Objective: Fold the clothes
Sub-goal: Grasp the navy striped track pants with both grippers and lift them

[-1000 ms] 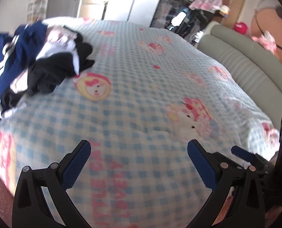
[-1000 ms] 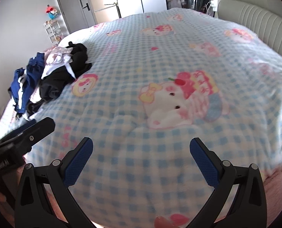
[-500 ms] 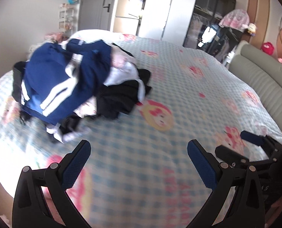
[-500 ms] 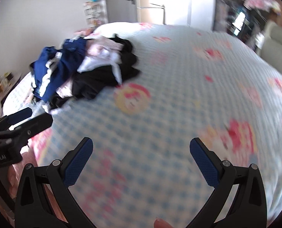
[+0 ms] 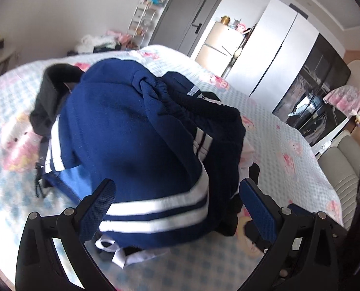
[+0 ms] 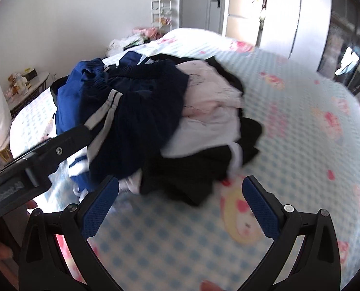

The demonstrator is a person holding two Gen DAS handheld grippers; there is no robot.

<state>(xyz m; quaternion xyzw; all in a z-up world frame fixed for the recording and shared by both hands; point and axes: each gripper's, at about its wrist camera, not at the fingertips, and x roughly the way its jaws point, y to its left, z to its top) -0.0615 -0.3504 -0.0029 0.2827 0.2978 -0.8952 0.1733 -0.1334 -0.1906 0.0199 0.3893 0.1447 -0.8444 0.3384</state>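
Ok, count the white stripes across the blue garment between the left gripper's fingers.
2: both run side by side across the blue garment near its lower edge, one above the other, between the open left gripper fingers. Other stripes show elsewhere.

Clothes pile (image 6: 155,121) on bed (image 6: 289,121); left tool (image 5: 177,194) at pile; right tool (image 6: 180,194) just before pile.

Black gripper (image 5: 177,194) frames, textured blue pads (image 6: 99,208) (silver screws).
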